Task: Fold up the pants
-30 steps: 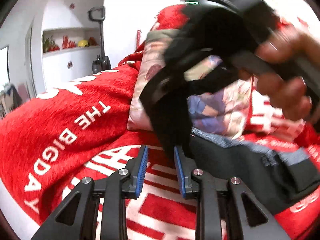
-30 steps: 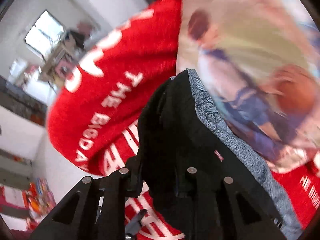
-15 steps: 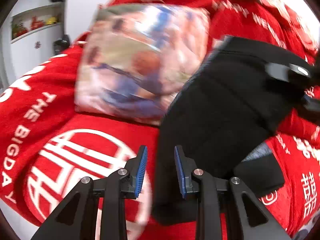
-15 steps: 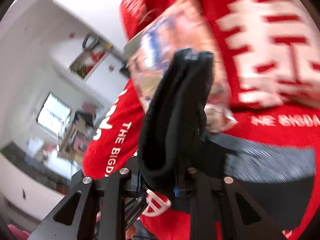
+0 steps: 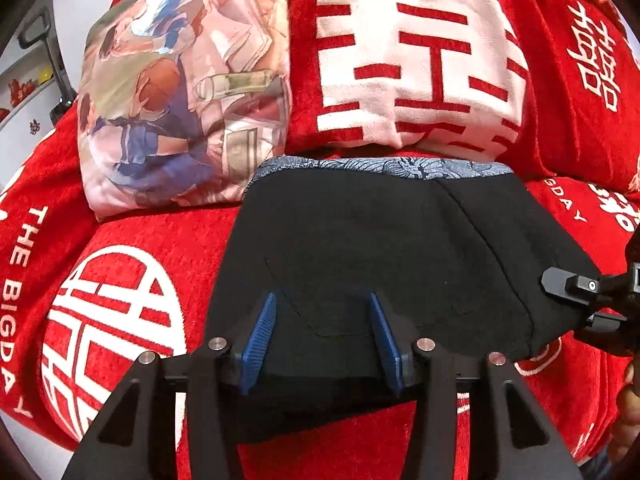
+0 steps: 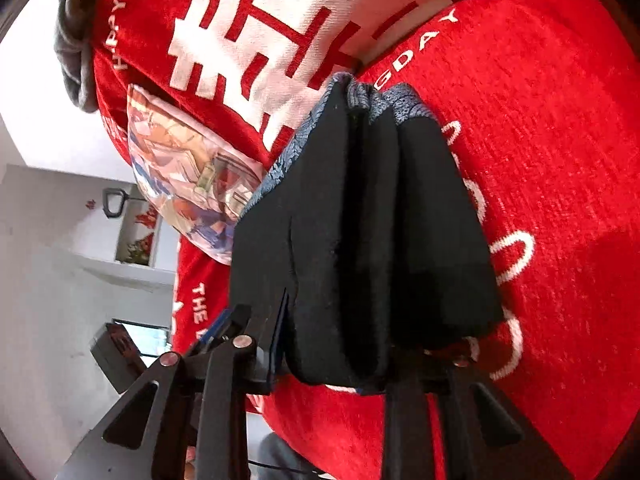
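Folded black pants [image 5: 380,240] with a blue-grey patterned waistband [image 5: 380,168] lie on the red blanket [image 5: 120,320]. My left gripper [image 5: 322,320] hovers at their near edge. Its blue pads [image 5: 260,332] stand apart and its jaws are opening, with only flat fabric seen between them. My right gripper [image 5: 560,300] is at the pants' right corner. In the right wrist view the thick folded stack [image 6: 360,220] sits between the fingers of that gripper [image 6: 372,340], which still presses on it while its jaws are opening. Its right finger is hidden under the fabric.
A cushion with a printed picture [image 5: 180,100] leans behind the pants on the left. A red cushion with a large white character [image 5: 420,60] stands behind them. A hand [image 5: 632,400] shows at the right edge. A white wall shelf [image 6: 136,236] is off to the side.
The pants were in the air in front of the cushions and now lie flat on the blanket. My left pads have spread apart. The right gripper has swung down and rolled with the bundle.
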